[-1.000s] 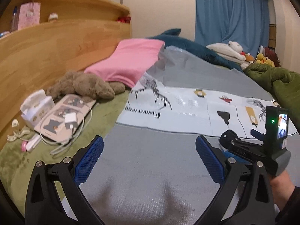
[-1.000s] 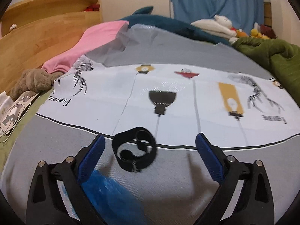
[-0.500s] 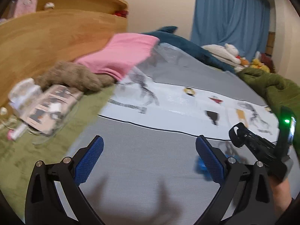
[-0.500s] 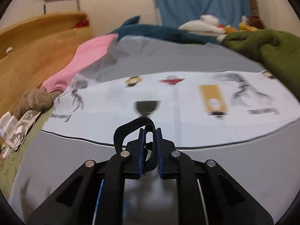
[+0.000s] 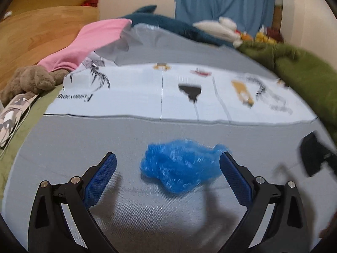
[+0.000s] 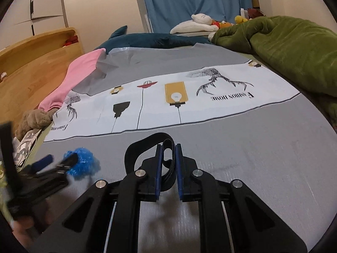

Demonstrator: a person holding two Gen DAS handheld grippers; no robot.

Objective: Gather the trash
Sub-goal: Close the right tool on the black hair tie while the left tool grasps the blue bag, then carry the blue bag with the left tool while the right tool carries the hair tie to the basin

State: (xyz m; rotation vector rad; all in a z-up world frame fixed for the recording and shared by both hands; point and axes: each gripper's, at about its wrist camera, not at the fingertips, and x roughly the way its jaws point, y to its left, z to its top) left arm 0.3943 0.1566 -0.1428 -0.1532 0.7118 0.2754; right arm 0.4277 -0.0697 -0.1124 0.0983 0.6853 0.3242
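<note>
Trash here means two things on the bed: a crumpled blue plastic wad and a black strap loop. The left gripper has its jaws spread wide and just starting to close, with the blue wad lying on the grey sheet between the blue pads; the right-hand pad looks to be right against the wad's edge, the other stands apart from it. The right gripper is pressed together on the black strap, pinching one side of the loop while the rest curls out to the left, above the sheet.

Seen from the right wrist, the left gripper is a blur low on the left, its tips at the blue wad. Beyond both tools the sheet turns white with a printed band of lamps, antlers and lettering. A pink pillow lies at the far left against the wooden headboard, with a brown plush toy just below it. A dark teal plush shark stretches across the far end, and a green blanket is bunched up on the right. A blue curtain hangs behind.
</note>
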